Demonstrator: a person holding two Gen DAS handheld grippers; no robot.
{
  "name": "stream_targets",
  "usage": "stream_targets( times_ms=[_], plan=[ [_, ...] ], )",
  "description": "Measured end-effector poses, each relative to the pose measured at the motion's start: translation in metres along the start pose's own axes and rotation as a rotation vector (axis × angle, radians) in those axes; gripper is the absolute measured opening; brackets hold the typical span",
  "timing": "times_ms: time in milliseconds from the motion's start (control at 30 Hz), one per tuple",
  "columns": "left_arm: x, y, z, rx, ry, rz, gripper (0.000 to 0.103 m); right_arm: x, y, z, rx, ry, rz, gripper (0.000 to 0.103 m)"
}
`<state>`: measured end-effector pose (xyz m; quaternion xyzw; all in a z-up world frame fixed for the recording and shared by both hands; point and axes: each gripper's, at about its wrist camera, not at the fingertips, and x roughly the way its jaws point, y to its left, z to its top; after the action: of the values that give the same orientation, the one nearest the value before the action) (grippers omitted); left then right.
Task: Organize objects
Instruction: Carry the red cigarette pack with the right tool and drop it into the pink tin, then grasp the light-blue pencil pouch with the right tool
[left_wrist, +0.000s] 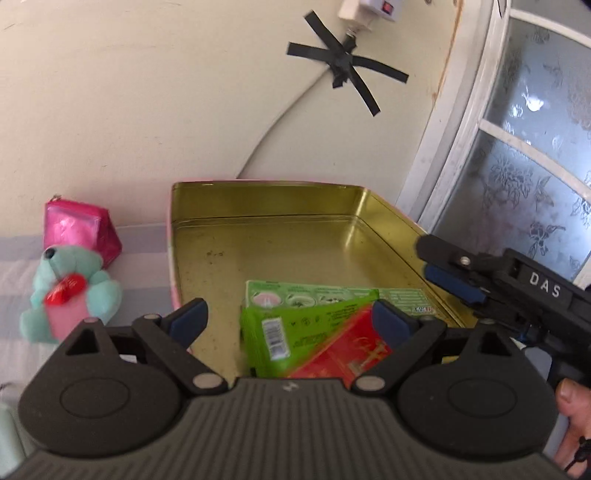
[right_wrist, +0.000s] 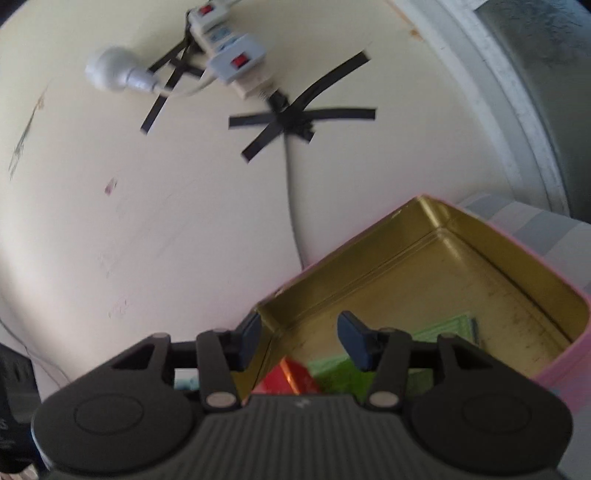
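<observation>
Only the left wrist view takes in what lies left of the gold tin (left_wrist: 295, 251): a teal plush bear (left_wrist: 70, 291) holding a red heart sits just beside the tin's left wall, and a shiny pink pouch (left_wrist: 79, 230) stands behind the bear, against the wall. That view also catches the right gripper (left_wrist: 448, 271) from the side, reaching in over the tin's right rim, with a fingertip of the holding hand (left_wrist: 569, 400) at the frame edge. Only the right wrist view shows the white power strips (right_wrist: 236, 62) taped to the wall above the tin, with a white plug beside them.

The tin lies open, pink outside. Inside, at its near end, a green box (left_wrist: 291, 325) leans on a red box (left_wrist: 343, 354), over a flat green packet (left_wrist: 402, 297) on the floor.

The left gripper (left_wrist: 291, 319) has its jaws wide apart over the boxes, gripping nothing. The right gripper's (right_wrist: 301, 338) jaws stand apart, empty, straddling the tin's near corner.
</observation>
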<state>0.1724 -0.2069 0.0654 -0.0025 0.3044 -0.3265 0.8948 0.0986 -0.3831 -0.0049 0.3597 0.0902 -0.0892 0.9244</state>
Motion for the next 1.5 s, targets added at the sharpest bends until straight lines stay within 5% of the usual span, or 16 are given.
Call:
stream_targets(
  times_ms=[500,667,833,1000,1067,1267,1333,1400,1500],
  plan=[
    [-0.104,0.039,-0.063,-0.006,-0.119,0.064,0.097,-0.048,0.056,-0.04,-0.199,-0.026,0.039,0.056],
    [-0.145,0.078,-0.093,-0.036,-0.147,0.131,0.097,-0.048,0.093,-0.076,-0.263,0.057,0.113,0.058],
    [-0.183,0.14,-0.122,-0.194,-0.17,0.226,0.097,-0.036,0.138,-0.129,-0.384,0.227,0.197,0.065],
    [-0.211,0.191,-0.146,-0.35,-0.182,0.309,0.097,-0.026,0.196,-0.187,-0.617,0.321,0.257,0.097],
    [-0.22,0.202,-0.153,-0.387,-0.192,0.33,0.097,-0.024,0.216,-0.206,-0.683,0.329,0.274,0.103],
    [-0.229,0.222,-0.17,-0.452,-0.189,0.333,0.097,-0.018,0.265,-0.265,-0.96,0.364,0.331,0.102],
    [-0.228,0.225,-0.171,-0.458,-0.183,0.322,0.097,-0.015,0.273,-0.281,-1.076,0.381,0.321,0.092],
    [-0.228,0.224,-0.171,-0.452,-0.181,0.313,0.097,-0.013,0.271,-0.294,-1.185,0.43,0.307,0.054],
    [-0.225,0.22,-0.167,-0.432,-0.18,0.297,0.097,-0.028,0.258,-0.29,-1.267,0.433,0.329,0.05]
  ],
)
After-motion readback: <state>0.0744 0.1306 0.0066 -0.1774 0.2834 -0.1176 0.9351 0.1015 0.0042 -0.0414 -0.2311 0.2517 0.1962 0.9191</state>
